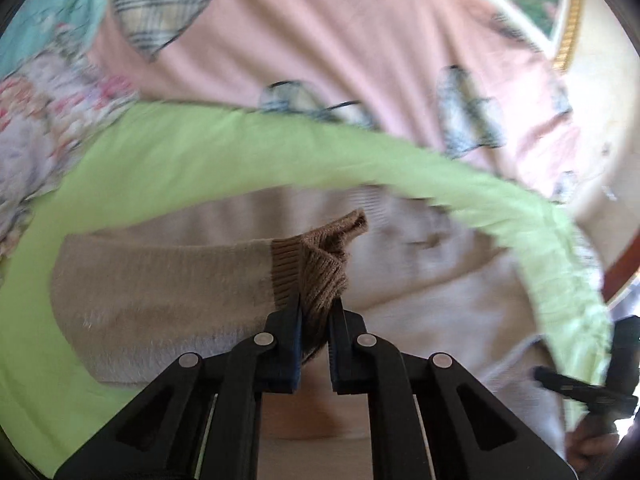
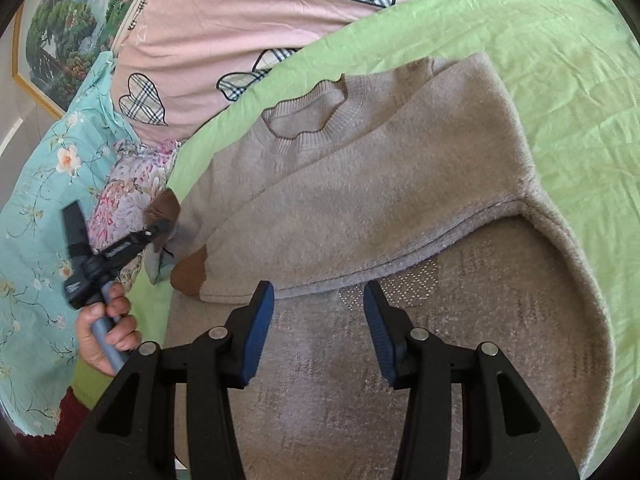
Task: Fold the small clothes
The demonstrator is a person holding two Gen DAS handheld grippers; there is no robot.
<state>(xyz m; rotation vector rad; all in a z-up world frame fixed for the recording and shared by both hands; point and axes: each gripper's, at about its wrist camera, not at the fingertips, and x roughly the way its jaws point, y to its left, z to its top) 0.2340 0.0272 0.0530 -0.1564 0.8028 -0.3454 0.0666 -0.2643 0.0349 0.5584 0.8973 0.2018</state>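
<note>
A green sheet [image 2: 560,92] covers the bed, beside a pink heart-patterned quilt [image 2: 224,36]; a framed landscape picture [image 2: 56,32] hangs beyond. No writing is legible. The beige sweater [image 2: 400,184] lies ahead of the right gripper [image 2: 319,300], whose jaws stand spread and empty. The left gripper [image 1: 316,300] pinches the brown cuff [image 1: 320,268].

Each camera sits on a gripper and looks down along its fingers, close over the beige sweater [image 2: 380,208]. Both views share the sweater, the green sheet [image 1: 180,160] and the pink blanket [image 2: 208,40].
</note>
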